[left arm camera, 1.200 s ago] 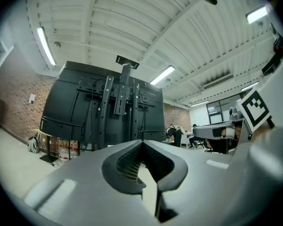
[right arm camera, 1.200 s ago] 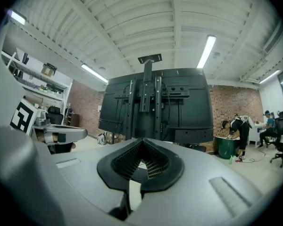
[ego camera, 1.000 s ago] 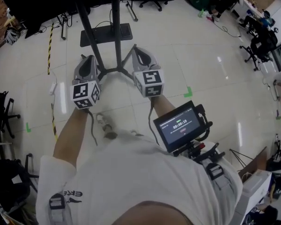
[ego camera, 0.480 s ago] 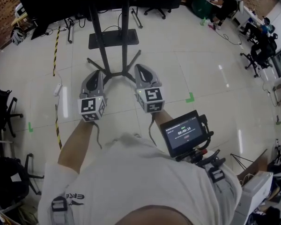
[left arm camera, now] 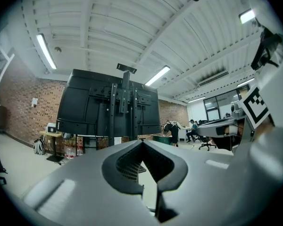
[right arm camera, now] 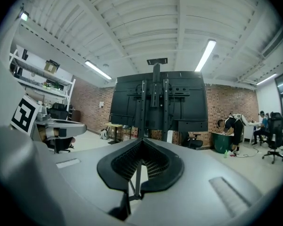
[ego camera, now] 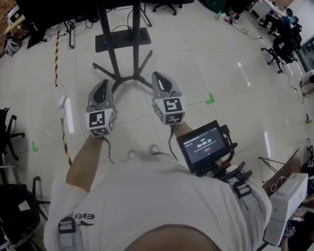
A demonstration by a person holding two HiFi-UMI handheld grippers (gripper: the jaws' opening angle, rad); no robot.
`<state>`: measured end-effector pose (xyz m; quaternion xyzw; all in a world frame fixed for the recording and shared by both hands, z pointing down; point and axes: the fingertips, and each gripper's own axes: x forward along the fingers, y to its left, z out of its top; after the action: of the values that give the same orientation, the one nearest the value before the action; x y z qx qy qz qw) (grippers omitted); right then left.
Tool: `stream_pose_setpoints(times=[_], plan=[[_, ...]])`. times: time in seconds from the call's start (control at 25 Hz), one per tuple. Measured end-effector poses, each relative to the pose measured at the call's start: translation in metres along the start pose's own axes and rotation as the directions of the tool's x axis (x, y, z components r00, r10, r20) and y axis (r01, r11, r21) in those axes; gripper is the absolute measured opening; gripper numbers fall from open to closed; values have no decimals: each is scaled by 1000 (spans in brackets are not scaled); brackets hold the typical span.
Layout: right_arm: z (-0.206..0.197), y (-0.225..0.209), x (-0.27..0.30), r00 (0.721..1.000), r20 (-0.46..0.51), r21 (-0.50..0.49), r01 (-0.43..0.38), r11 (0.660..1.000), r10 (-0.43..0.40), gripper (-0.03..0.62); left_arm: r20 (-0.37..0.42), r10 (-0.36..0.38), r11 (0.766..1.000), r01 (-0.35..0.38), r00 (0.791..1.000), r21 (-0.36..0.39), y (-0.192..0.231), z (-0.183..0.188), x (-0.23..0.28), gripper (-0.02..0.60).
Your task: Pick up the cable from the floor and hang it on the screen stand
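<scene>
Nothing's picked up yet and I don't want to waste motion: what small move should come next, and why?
Probably swing the left gripper left and down toward the yellow-black cable. It and the right gripper are both shut with nothing between the fingers and aimed at the screen stand, while the cable lies on the floor off to the left.

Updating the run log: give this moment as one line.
left grey gripper: shut, empty | right grey gripper: shut, empty | black screen stand: ahead on floor, untouched
</scene>
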<state>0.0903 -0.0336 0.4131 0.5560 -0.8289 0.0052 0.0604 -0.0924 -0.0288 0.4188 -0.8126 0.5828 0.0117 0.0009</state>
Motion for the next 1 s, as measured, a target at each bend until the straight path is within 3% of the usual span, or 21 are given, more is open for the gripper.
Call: stream_pose_setpoints(times=[0.44, 1.0], plan=[[2, -29, -10, 1000, 11, 5, -7, 1000, 7, 12, 9, 13, 1000, -13, 1000, -16, -22, 0, 16, 2], [-2, -23, -11, 999, 27, 21, -33, 999, 33, 12, 7, 24, 1000, -24, 1000, 9, -21, -3, 4, 2]])
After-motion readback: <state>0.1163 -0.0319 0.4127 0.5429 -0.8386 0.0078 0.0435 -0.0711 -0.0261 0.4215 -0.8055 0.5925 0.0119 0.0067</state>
